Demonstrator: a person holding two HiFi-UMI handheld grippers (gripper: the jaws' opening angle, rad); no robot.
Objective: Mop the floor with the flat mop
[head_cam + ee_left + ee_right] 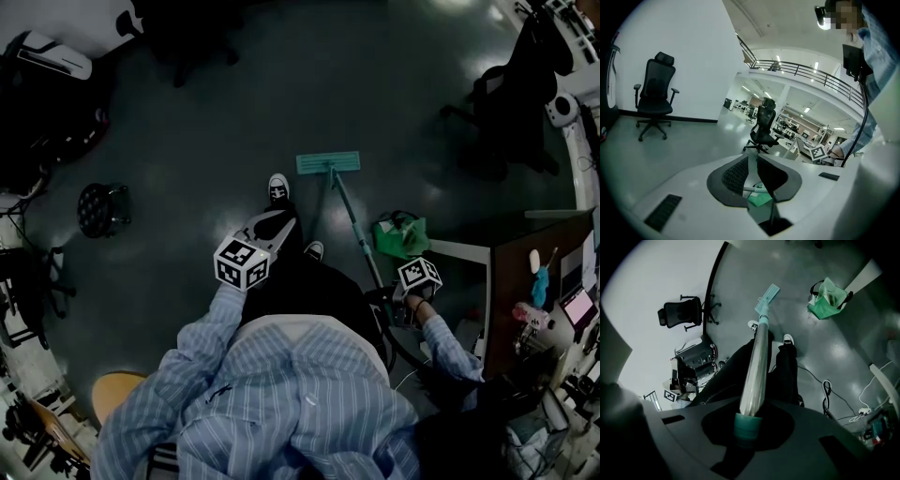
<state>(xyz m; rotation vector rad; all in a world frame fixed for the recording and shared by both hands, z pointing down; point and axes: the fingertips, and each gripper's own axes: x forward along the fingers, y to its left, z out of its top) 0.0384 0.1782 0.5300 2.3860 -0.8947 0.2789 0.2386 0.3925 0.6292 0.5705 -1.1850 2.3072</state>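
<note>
The flat mop lies with its teal head flat on the dark floor ahead of my shoes. Its pole slants back to my right gripper, which is shut on the pole's top. In the right gripper view the silver pole rises out of my right gripper, its teal end cap between the jaws, and the mop head lies far off. My left gripper hovers above my legs, left of the pole. In its own view the left gripper is narrowly open and holds nothing.
A green bag stands right of the pole. A desk with clutter fills the right side. An office chair is at the far right, a black stool at the left, and a wooden seat is near my left elbow.
</note>
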